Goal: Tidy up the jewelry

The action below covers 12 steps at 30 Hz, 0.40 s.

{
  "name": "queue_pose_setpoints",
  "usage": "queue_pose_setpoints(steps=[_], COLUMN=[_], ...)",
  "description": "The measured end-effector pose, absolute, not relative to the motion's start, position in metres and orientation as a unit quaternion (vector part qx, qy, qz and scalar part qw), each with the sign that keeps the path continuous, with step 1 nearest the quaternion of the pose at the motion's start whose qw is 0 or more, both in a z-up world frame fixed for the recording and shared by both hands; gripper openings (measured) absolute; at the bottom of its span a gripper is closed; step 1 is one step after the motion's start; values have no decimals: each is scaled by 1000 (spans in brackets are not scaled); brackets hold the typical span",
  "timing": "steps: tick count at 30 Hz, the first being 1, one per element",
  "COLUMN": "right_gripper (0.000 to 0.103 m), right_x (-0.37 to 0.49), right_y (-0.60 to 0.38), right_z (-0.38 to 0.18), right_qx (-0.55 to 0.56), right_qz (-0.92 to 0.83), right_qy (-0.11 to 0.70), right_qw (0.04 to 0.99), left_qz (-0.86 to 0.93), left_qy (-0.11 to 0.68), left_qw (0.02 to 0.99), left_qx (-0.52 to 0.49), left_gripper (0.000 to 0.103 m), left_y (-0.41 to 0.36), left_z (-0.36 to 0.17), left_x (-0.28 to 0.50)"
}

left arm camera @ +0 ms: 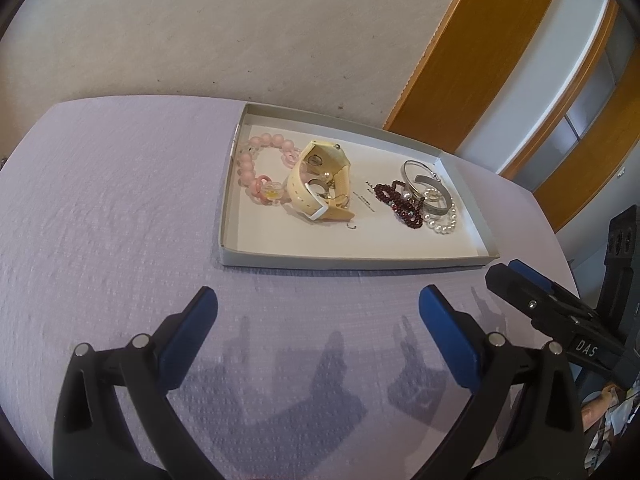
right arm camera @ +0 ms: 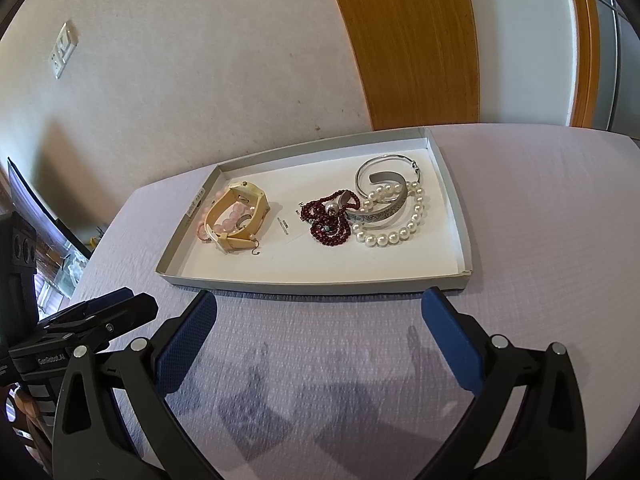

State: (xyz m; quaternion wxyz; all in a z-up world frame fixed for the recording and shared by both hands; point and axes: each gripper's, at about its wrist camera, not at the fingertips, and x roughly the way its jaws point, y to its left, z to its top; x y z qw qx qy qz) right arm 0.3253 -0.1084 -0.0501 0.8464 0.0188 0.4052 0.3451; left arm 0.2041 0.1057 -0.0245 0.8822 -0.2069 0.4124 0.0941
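A shallow grey box tray [left arm camera: 360, 262] [right arm camera: 320, 282] with a white floor lies on the lilac tablecloth ahead of both grippers. In its left part a cream watch [left arm camera: 298, 192] [right arm camera: 248, 193] rests against a pink bead bracelet [left arm camera: 246, 160] [right arm camera: 230, 222]. In its right part lie a dark red bead strand [left arm camera: 400, 200] [right arm camera: 332, 229], a pearl bracelet [left arm camera: 442, 225] [right arm camera: 400, 235], a silver cuff [right arm camera: 384, 216] and a thin silver bangle [left arm camera: 412, 164] [right arm camera: 384, 159], overlapping. My left gripper [left arm camera: 318, 300] [right arm camera: 128, 300] hovers open and empty short of the tray's front wall. My right gripper [right arm camera: 320, 300] [left arm camera: 506, 271] is open and empty beside it.
The lilac tablecloth [left arm camera: 120, 208] covers a round table that drops off at the left and right edges. A beige wall [right arm camera: 200, 80] stands right behind the tray, with a wooden door frame [right arm camera: 416, 48] to the right. A dark screen [right arm camera: 24, 196] stands off the table's left side.
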Motion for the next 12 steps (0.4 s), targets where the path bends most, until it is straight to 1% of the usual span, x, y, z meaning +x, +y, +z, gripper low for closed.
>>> queue_pose_setpoints(steps=[12], right_gripper=[102], right_x=[325], right_y=[-108], right_z=[-52], right_qx=[19], right_qz=[344], right_qy=[407], right_qw=[846], left_qz=[91], left_qy=[412], left_qw=[882], left_qx=[-208], left_gripper=[101], left_y=[105], left_z=[-25], left_x=[205])
